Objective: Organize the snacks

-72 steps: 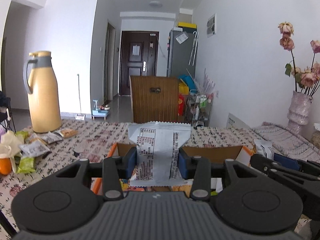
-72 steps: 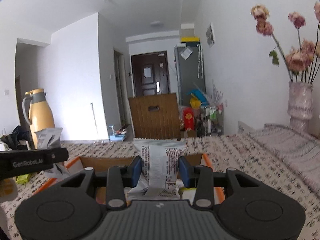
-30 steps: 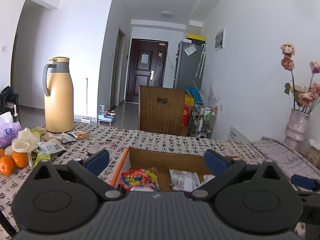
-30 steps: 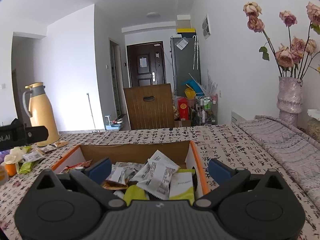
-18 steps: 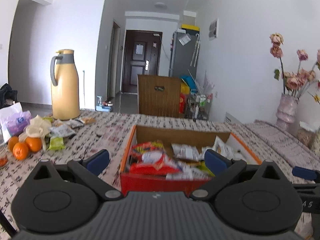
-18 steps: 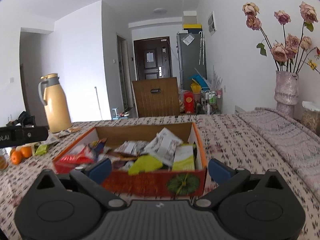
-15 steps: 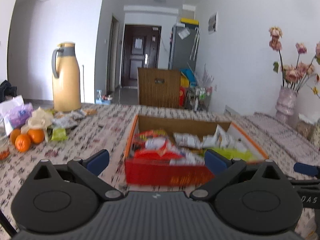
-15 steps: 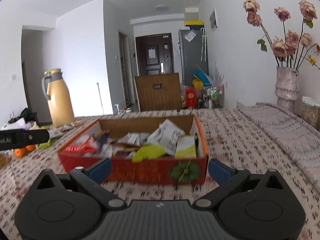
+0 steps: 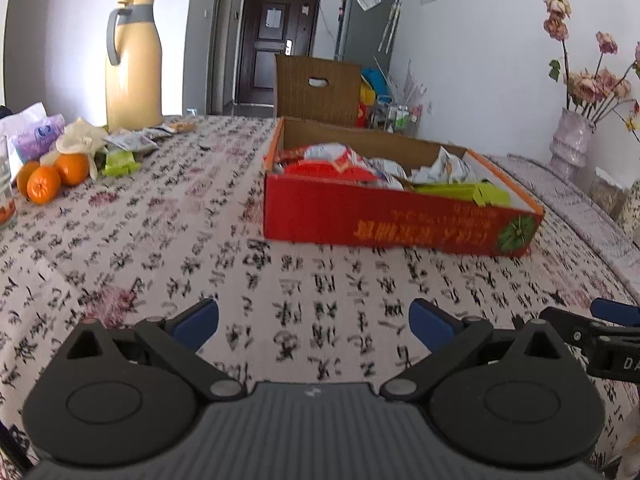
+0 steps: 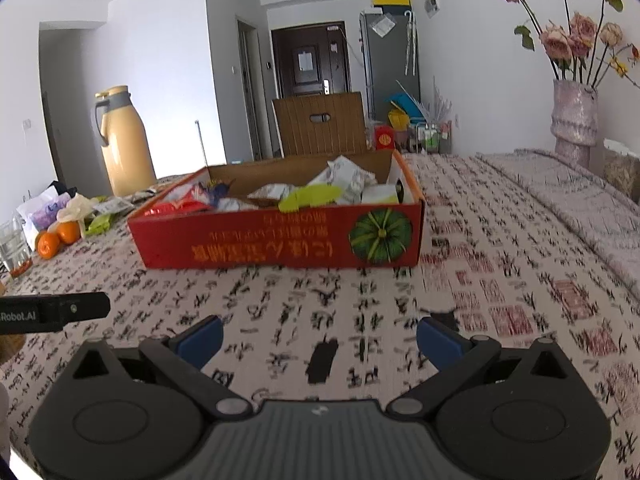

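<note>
A red cardboard box (image 9: 384,220) (image 10: 280,244) full of snack packets (image 9: 340,164) (image 10: 348,182) stands on the patterned tablecloth ahead of both grippers. My left gripper (image 9: 314,324) is open and empty, low over the cloth well short of the box. My right gripper (image 10: 318,338) is also open and empty, a similar distance in front of the box's long red side. A few loose snack packets (image 9: 132,142) (image 10: 110,206) lie near the jug at the far left.
A tall yellow thermos jug (image 9: 132,64) (image 10: 124,140) stands far left, with oranges (image 9: 52,174) (image 10: 58,236) and a plastic bag beside it. A vase of dried roses (image 9: 570,142) (image 10: 574,116) stands far right. A wooden chair back (image 9: 318,90) rises behind the table.
Both grippers released their packets into the box, opened, and drew back from it toward the near side of the table; the box now sits farther ahead.
</note>
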Action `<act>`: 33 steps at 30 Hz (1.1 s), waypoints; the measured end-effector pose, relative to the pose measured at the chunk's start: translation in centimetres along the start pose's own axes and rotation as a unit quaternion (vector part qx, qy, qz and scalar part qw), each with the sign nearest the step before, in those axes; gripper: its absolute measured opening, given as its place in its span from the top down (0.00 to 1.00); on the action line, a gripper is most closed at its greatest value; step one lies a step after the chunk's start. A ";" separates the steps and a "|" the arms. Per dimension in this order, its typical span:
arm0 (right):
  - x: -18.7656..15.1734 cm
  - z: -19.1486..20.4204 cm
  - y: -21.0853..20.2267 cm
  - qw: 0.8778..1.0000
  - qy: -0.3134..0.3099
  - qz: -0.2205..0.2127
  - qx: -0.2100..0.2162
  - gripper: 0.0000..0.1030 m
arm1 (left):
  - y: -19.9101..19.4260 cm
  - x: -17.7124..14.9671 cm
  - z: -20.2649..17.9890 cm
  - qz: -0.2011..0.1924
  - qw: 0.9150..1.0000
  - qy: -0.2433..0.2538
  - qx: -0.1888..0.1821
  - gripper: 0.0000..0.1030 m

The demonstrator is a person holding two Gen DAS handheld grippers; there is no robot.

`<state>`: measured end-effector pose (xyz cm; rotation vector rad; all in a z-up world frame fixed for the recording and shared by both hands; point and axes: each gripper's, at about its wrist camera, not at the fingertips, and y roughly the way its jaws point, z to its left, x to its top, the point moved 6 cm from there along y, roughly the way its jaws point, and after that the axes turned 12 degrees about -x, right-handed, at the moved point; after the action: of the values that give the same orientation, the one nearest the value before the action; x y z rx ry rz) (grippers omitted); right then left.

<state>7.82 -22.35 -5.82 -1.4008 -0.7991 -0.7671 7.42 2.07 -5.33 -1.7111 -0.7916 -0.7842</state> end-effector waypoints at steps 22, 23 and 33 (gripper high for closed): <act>-0.5 -0.7 -0.5 1.000 0.004 0.002 -0.006 0.00 | -0.4 -0.7 -1.5 0.003 1.000 0.019 -0.010 0.00; -0.5 -0.7 -0.6 1.000 0.004 0.002 -0.006 0.00 | -0.5 -0.8 -1.5 0.003 1.000 0.019 -0.011 0.00; -0.5 -0.7 -0.8 1.000 0.005 0.001 -0.006 0.00 | -0.7 -0.8 -1.7 0.001 1.000 0.021 -0.013 0.00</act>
<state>6.90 -23.10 -5.80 -1.4082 -0.7860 -0.7784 6.15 0.50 -5.17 -1.7123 -0.7553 -0.8292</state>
